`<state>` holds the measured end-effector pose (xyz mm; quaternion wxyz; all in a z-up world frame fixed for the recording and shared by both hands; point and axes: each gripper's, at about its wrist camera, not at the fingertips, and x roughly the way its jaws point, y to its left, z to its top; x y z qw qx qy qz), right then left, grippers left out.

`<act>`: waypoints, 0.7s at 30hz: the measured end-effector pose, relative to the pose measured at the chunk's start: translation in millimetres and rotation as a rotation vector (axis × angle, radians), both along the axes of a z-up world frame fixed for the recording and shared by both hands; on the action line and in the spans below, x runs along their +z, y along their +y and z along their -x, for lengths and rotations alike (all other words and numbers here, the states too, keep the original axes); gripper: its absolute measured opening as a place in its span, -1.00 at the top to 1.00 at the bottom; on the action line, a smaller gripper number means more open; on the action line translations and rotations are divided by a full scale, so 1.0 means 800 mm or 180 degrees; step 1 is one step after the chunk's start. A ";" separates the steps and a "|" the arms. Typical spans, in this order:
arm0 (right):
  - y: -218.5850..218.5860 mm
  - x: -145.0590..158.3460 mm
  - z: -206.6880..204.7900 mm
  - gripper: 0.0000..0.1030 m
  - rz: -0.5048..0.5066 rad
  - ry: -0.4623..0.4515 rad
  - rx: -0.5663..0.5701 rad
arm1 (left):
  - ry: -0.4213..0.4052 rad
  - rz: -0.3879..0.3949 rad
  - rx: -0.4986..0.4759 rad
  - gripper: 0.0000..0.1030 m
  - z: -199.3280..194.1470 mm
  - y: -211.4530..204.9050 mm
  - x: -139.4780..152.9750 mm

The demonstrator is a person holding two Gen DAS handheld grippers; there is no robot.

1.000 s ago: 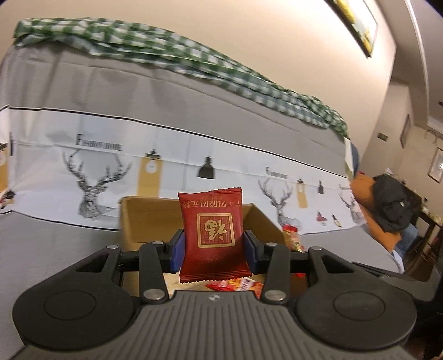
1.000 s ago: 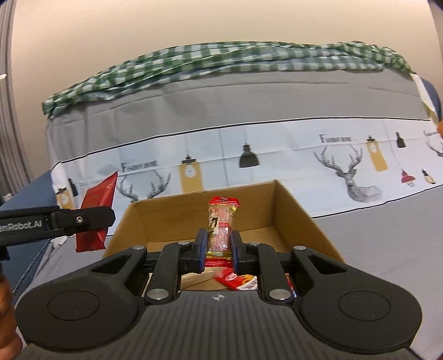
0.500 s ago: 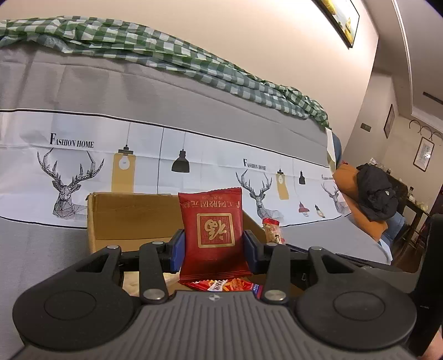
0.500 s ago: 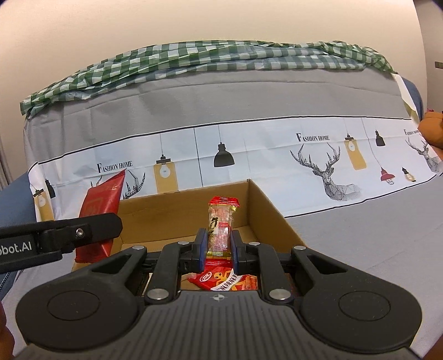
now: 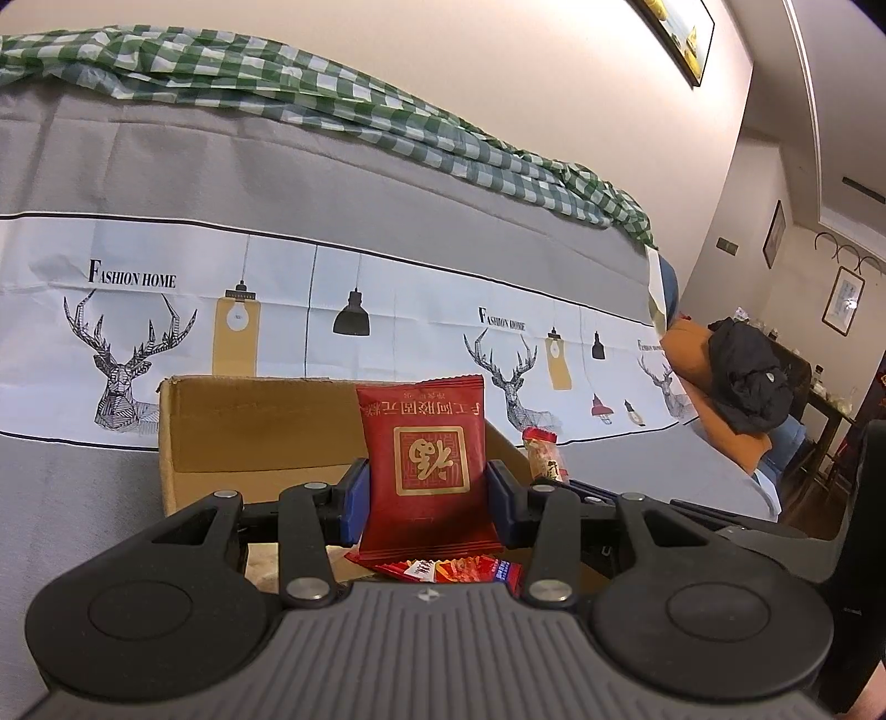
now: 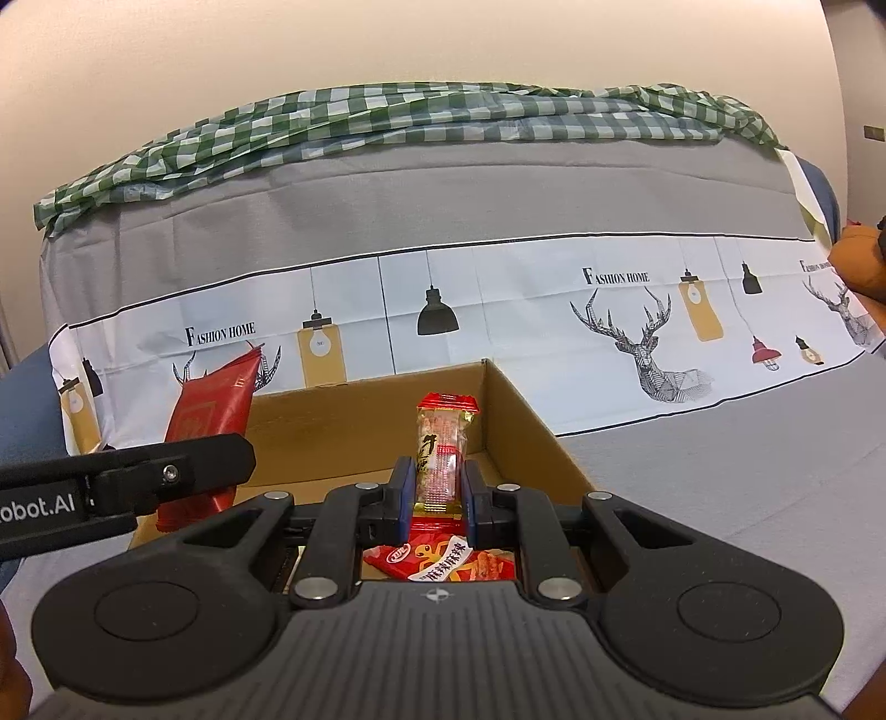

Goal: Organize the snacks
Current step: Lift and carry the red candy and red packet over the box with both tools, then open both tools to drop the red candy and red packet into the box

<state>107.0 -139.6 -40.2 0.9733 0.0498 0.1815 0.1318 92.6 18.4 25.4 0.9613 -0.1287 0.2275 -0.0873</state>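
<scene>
A sofa cover (image 6: pixel 443 194) in grey spreads across the whole scene, with a white printed band (image 6: pixel 498 310) of stags, hanging lamps and "FASHION HOME" lettering running left to right along the backrest. A green checked cloth (image 6: pixel 387 119) lies crumpled along the top of the backrest, against the beige wall (image 6: pixel 387 39). Far right, an orange cushion (image 5: pixel 692 360) carries a black bundle (image 5: pixel 745 376), perhaps a jacket. Framed pictures (image 5: pixel 844 299) hang on the far right wall.
</scene>
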 end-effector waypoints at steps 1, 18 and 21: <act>0.000 0.000 0.000 0.66 -0.0004 0.0003 0.0002 | 0.0000 0.0001 -0.0004 0.07 0.000 0.000 0.000; 0.000 -0.001 0.001 0.66 0.0052 -0.0016 -0.0004 | -0.0024 0.0043 -0.0032 0.07 -0.001 -0.002 0.001; 0.001 -0.001 0.001 0.66 0.0065 -0.0024 -0.0009 | -0.0036 0.0048 -0.0034 0.07 0.000 -0.002 0.002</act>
